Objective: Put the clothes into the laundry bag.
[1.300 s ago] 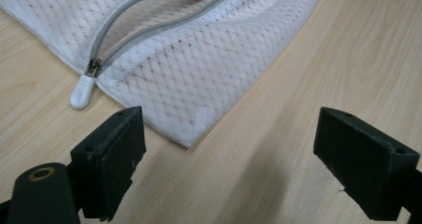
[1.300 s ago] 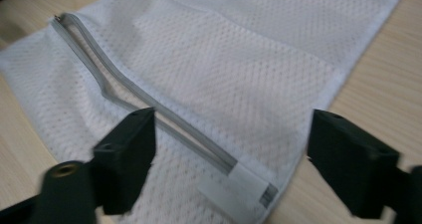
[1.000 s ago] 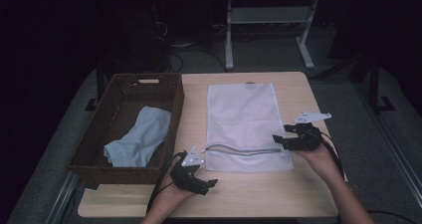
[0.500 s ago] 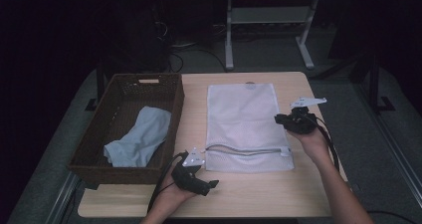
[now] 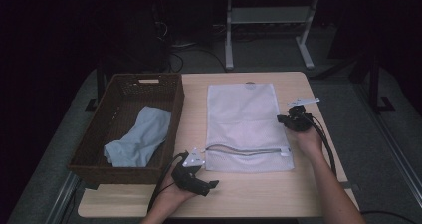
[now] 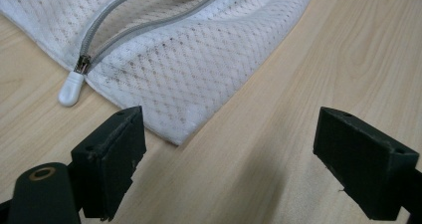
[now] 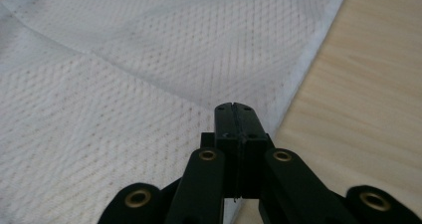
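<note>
The white mesh zip bag (image 5: 248, 127) is laid flat mid-table beside the dark wicker basket (image 5: 169, 92), zipper open, probably for loading. The left gripper (image 5: 211, 185) is spread wide near its corner; the right gripper (image 5: 281, 118) is pressed together, empty, at its edge.

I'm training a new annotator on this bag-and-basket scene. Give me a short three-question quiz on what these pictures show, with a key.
1. True or false: the zipper of the white mesh laundry bag is fully closed.
2. Multiple choice: the light blue cloth lies
A. on the bag
B. inside the brown wicker basket
C. on the bare wooden table
3. Fill in: the left gripper has its jaws ____, while the right gripper has its jaws together over the bag's edge.

Key:
1. False; the zipper gapes partly open, with its white pull at the end nearest the left gripper.
2. B
3. open
</note>
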Available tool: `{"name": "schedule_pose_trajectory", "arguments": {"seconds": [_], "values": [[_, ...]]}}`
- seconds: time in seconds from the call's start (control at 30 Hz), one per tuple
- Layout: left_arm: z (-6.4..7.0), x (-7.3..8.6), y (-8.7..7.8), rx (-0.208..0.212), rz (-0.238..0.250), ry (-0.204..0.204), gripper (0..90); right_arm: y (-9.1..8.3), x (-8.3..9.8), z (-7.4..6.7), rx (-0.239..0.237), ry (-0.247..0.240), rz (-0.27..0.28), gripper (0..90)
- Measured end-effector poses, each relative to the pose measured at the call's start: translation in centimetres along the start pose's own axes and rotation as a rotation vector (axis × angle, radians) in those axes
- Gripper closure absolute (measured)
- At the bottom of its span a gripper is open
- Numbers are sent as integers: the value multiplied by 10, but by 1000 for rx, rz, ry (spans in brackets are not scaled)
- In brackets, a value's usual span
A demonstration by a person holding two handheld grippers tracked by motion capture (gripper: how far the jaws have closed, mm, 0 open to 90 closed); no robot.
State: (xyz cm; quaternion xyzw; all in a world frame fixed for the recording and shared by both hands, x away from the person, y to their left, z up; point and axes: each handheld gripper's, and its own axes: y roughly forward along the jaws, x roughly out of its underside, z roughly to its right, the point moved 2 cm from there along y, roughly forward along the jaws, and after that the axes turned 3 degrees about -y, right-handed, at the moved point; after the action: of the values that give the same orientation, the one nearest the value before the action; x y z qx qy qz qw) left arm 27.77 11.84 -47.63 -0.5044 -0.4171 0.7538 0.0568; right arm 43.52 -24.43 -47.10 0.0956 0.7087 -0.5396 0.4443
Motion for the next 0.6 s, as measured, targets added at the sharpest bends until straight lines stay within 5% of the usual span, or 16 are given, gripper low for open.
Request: {"name": "schedule_pose_trajectory", "arguments": {"seconds": [0.3,0.6], "values": [[0,0,-1,-1,3,-2,125,10,8,1,15,-15,-83,898],[0,0,-1,-1,1,-2,125,7,11,6,39,-28,-104,900]]}}
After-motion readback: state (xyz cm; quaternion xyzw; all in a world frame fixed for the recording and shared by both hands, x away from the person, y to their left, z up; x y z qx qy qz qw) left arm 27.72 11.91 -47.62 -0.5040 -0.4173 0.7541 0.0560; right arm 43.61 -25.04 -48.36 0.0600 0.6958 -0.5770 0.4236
